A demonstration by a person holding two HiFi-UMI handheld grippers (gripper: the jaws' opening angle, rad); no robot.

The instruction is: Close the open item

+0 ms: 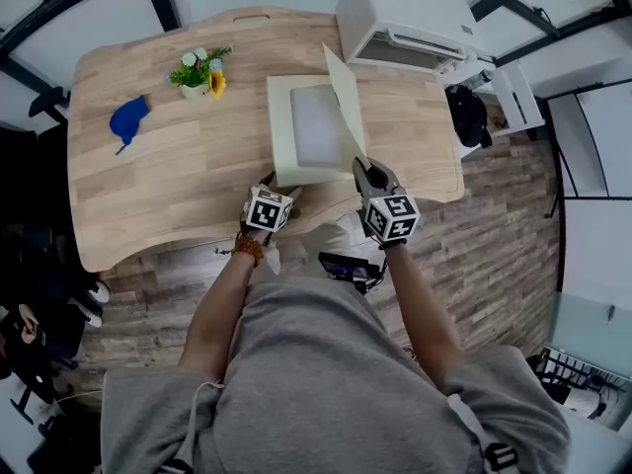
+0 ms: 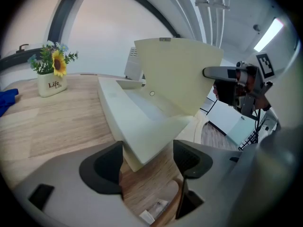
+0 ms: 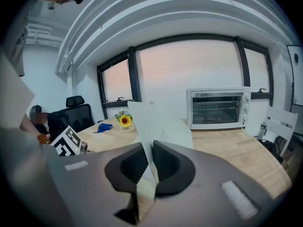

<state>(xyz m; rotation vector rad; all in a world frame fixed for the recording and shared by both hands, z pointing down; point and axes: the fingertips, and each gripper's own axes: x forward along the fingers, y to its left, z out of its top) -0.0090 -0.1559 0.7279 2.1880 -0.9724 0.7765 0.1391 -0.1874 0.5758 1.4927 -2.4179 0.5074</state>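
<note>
The right gripper [image 1: 363, 169] [image 3: 150, 162] has its jaws pressed together on the near edge of the lid [image 1: 346, 97] [image 3: 151, 122], pinching the thin cream panel, which stands raised and tilted over the right side of the box [image 1: 279, 126]. The left gripper [image 1: 279, 188] [image 2: 147, 162] sits at the box's near left corner with its jaws spread. That corner lies between them, and no firm clamp on it can be made out.

The box is shallow and cream-coloured. It rests near the front middle of a light wooden table [image 1: 158, 176] with rounded corners, and its pale interior is open to view. Farther back on the table and to the left stands a small white flower pot [image 1: 200, 72] [image 2: 51, 77] with a sunflower. A blue cloth [image 1: 128, 119] lies well to the left of it. A white toaster oven [image 1: 405, 18] [image 3: 218, 109] stands at the table's far right corner.

The floor [image 1: 494, 225] is grey-brown wood plank. A black bag [image 1: 467, 115] sits just off the table's right edge. The right gripper view shows large dark-framed windows [image 3: 189, 72] along the far wall and a black office chair [image 3: 78, 112] at the left.
</note>
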